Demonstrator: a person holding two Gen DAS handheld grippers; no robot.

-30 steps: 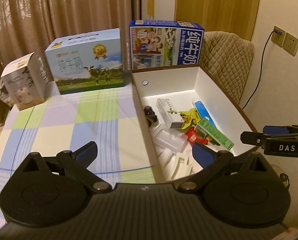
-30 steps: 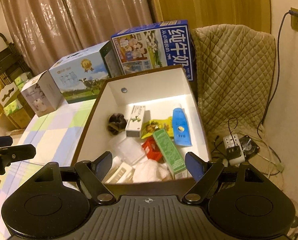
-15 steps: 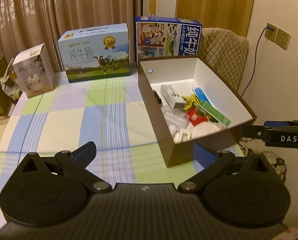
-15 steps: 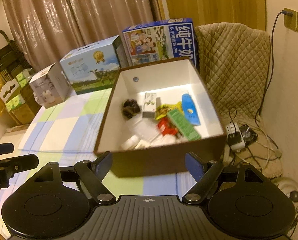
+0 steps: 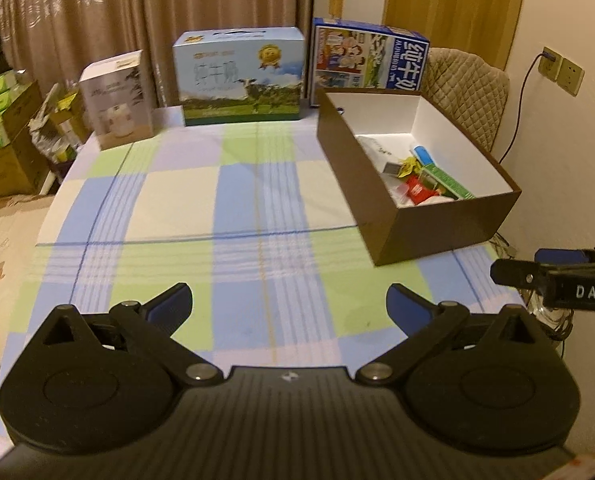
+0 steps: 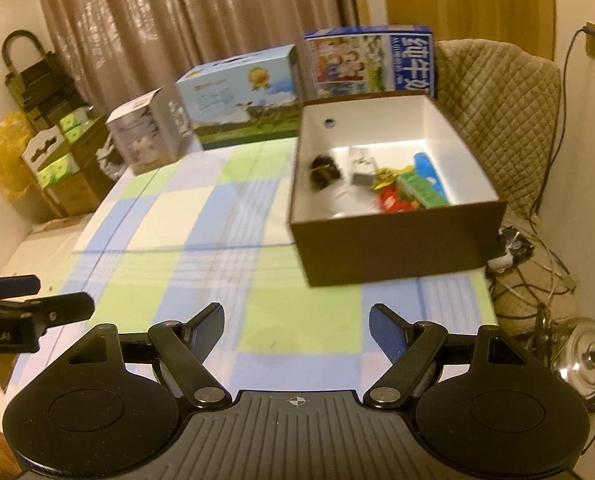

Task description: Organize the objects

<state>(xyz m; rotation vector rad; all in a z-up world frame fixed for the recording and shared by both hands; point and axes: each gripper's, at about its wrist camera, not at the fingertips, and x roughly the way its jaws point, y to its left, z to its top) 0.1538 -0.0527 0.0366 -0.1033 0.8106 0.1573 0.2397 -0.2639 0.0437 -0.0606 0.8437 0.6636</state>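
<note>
— What has changed since a second ago?
— Both tongs have drawn back from the brown box [image 5: 437, 224]; it now sits farther off, on the right side of the worktop [image 5: 225, 208].
— And their state?
— The left tongs [image 5: 288, 304] and right tongs [image 6: 296, 326] both gape wide, nothing between the blue pads — checked cloth only.
— The things to sort?
— Inside the box: a green carton [image 6: 421, 190], a blue tube [image 6: 427, 166], a red packet [image 6: 389, 202], a dark clump [image 6: 323, 170]. Milk cartons [image 5: 239, 76] stand at the far edge.

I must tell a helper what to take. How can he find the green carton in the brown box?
Find the brown box on the checked tablecloth. The green carton lies inside among small items, beside a blue tube; it alone is long and green.
</note>
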